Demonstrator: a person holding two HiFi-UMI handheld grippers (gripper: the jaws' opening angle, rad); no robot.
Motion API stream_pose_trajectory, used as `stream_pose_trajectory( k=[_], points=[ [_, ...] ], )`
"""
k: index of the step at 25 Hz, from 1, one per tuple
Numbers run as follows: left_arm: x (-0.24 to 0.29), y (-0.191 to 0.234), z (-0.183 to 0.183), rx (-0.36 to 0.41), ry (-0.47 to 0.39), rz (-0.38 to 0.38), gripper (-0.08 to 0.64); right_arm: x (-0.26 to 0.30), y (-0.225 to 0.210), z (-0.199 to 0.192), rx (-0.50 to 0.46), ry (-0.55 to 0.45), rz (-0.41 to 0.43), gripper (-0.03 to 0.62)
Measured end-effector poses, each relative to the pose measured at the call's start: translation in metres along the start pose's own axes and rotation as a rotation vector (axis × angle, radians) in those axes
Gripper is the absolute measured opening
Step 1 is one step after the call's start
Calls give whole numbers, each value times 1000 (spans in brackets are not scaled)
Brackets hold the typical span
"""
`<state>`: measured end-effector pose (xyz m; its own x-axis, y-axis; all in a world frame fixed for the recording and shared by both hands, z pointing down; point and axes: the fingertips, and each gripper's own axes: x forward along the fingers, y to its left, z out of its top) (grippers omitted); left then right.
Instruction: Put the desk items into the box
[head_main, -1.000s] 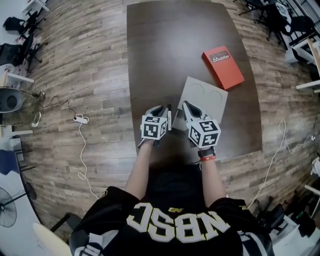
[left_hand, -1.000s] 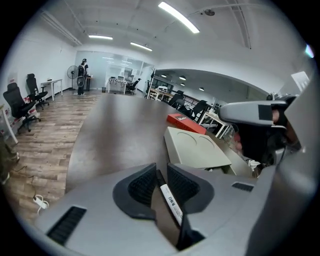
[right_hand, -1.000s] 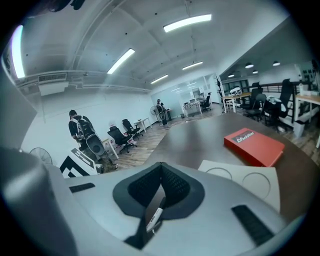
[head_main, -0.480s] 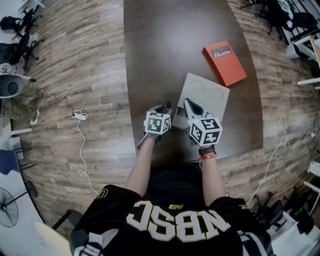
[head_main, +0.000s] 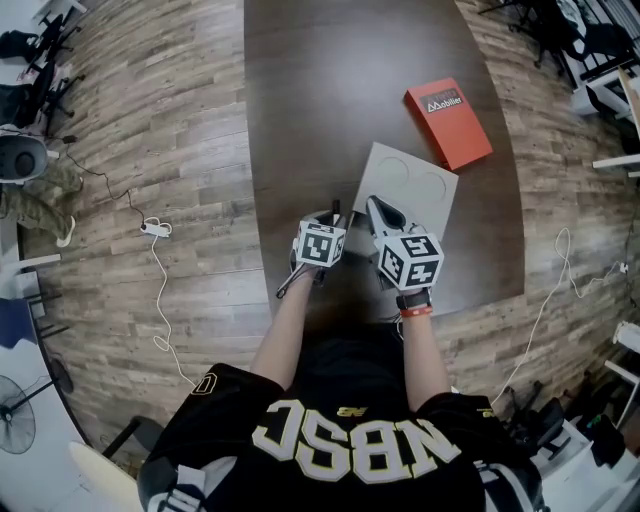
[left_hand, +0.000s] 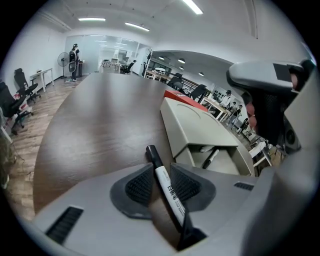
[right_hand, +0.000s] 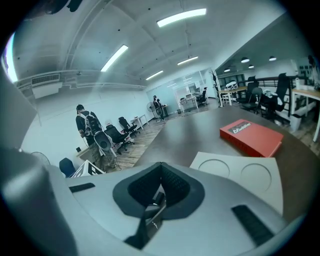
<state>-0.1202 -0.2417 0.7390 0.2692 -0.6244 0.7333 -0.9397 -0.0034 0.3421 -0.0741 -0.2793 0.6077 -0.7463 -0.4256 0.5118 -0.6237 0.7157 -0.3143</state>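
Head view: a person in a black jersey stands at the near edge of a dark brown table. A flat beige box with two round impressions in its lid lies close to that edge. A red box lies just beyond it, apart from it. The left gripper and the right gripper sit side by side at the beige box's near end, both angled downward. Left gripper view: a white marker with a black cap lies slantwise between the pads, cap end past the jaw tips and over the table. The jaws have just been closing. A strip of table shows between the marker and the left pad, so the grasp is not clamped. The beige box stands just ahead and to the right, its near end open, with a pen lying inside. Right gripper view: the jaw tips meet, clenched. A small grey and dark part sits behind them, and what it is cannot be told. The lid lies just right of the jaws, the red box beyond.
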Motion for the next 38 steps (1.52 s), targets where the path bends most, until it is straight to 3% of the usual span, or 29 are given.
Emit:
stream_pose_trajectory(
  k=[5,16,38],
  points=[
    [-1,5,1,-56,-14,30,87,-3,3,1,5,-8,8,6],
    [-13,14,-3,-54,-14,73,73,-19,-7,6,26,-41,-17,6],
    [-78,2,58,105,-167,63,72,-43,-9,19,68,-127,-36,6]
  ],
)
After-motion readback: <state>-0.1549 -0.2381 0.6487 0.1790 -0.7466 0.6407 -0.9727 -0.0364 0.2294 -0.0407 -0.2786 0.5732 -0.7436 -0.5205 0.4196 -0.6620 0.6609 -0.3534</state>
